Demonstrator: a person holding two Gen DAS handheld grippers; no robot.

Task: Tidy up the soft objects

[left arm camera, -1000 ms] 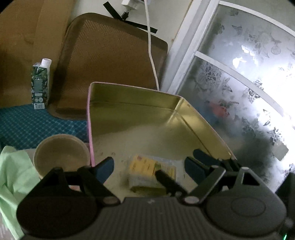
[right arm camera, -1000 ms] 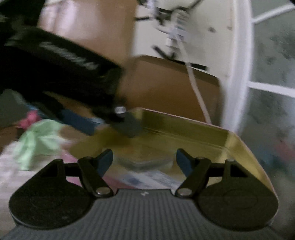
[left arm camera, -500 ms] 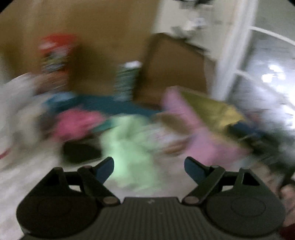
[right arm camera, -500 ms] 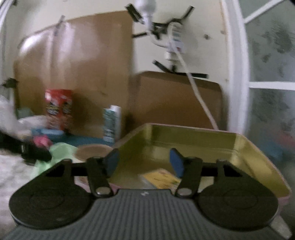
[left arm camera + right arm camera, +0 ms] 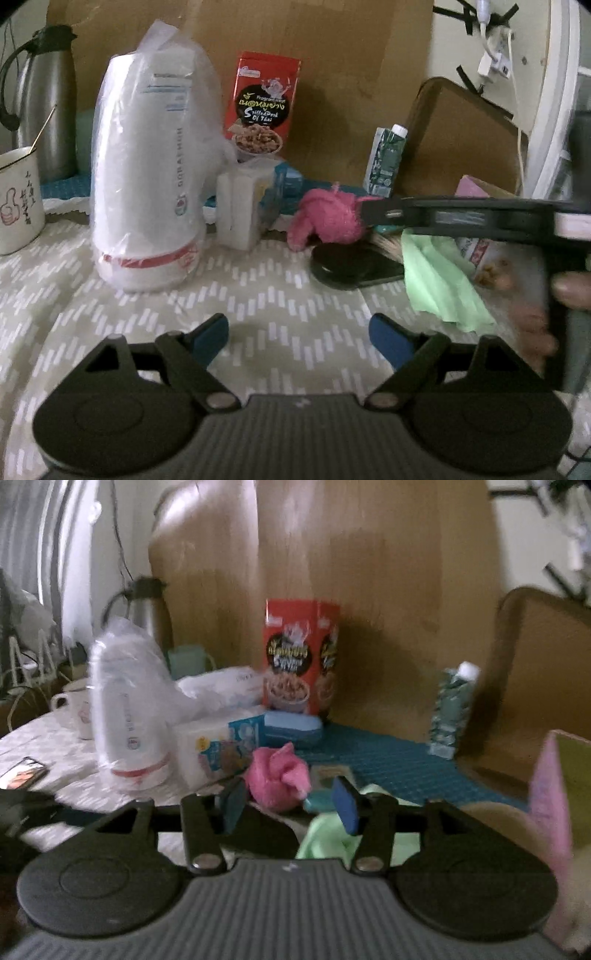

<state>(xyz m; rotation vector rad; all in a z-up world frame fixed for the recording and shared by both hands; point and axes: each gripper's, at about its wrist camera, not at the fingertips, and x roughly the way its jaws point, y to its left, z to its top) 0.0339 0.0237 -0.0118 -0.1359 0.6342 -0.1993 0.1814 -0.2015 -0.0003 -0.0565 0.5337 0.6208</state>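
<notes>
I have swung both wrists away from the tin box [image 5: 554, 786], which a second ago filled both views with a yellow packet lying inside it; now it sits only at the far right edge of my right view, pink wall showing. To my mind one soft thing has been put away and I am turning back to the worktop [image 5: 280, 295] for the next one.

I take the pink cloth ball [image 5: 328, 218] as my landmark. The largest thing, the bagged stack of white cups [image 5: 147, 184], stands well to its left. Behind it is the red snack box [image 5: 264, 107] against the cardboard, and further right the small green carton [image 5: 384, 158]. Just left of the ball is the white tissue pack [image 5: 240, 210]. Just in front of it lies a black lid [image 5: 351, 266], and to the right of that lid the green cloth [image 5: 439, 280] is crumpled, touching the lid's edge.

My right tongs [image 5: 291, 805] are partly open, the pads apart with nothing between them. In my right view the ball sits just beyond the gap, and in my left view the black tip [image 5: 373, 212] of that tool reaches up to the ball; whether it touches I cannot tell.

My left tongs [image 5: 299, 339] are wide apart and empty, hovering over bare worktop well in front of the ball.

I judge the ball the next pick, the green cloth after it.
</notes>
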